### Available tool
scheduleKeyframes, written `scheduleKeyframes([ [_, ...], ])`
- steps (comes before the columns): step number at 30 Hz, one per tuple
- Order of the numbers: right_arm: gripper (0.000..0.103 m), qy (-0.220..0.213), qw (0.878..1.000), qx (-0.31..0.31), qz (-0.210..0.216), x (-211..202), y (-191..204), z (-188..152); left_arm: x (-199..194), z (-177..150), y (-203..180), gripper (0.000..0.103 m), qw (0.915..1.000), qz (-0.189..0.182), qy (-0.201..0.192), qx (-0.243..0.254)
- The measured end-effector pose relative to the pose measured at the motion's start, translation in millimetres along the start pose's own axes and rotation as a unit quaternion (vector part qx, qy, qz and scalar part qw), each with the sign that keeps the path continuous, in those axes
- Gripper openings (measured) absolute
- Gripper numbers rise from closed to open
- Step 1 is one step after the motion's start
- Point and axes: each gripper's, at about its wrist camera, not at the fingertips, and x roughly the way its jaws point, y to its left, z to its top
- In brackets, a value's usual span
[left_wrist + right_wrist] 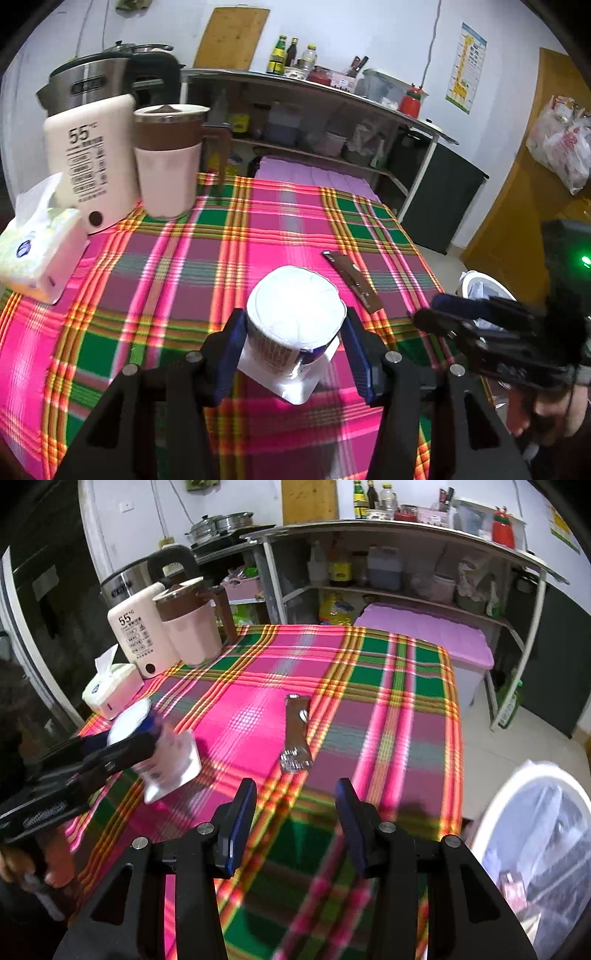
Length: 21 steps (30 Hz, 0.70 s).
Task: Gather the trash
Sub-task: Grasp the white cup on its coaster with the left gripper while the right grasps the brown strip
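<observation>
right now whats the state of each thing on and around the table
yogurt cup: upside down, gripped
left gripper: shut on the cup
right gripper: open, empty
brown wrapper: flat on the tablecloth, untouched
trash bin: open, lined with a bag
pitcher: upright, lid on
tissue box: tissue sticking out

Left gripper [295,350] is tilted downward with its two blue-padded fingers clamped on either side of a white cup [295,321], which is held upside down. Right gripper [295,823] also points down at an angle, jaws standing apart with nothing between them. From the left wrist view the right gripper sits off to the right side, and you can see a hand [532,413] wrapped around its handle.
</observation>
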Motion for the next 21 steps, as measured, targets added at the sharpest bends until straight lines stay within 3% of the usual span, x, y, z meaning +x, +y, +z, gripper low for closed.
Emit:
scheduleKeyframes([
  [8,0.044,0.021,0.999,-0.021,-0.021,46,9,19,-4,-6,10,0.054,1.0000,-0.001,-0.003,-0.009],
  [13,0.036,0.035,0.998,-0.023,-0.042,69,6,23,-3,-7,13,0.054,0.9999,-0.004,-0.002,-0.012],
  [15,0.027,0.030,0.998,-0.032,-0.055,71,7,24,-2,-7,12,0.054,0.9999,-0.004,-0.001,-0.012],
  [21,0.024,0.024,0.998,-0.025,-0.048,59,5,19,-2,-8,8,0.054,1.0000,-0.004,0.001,-0.007],
])
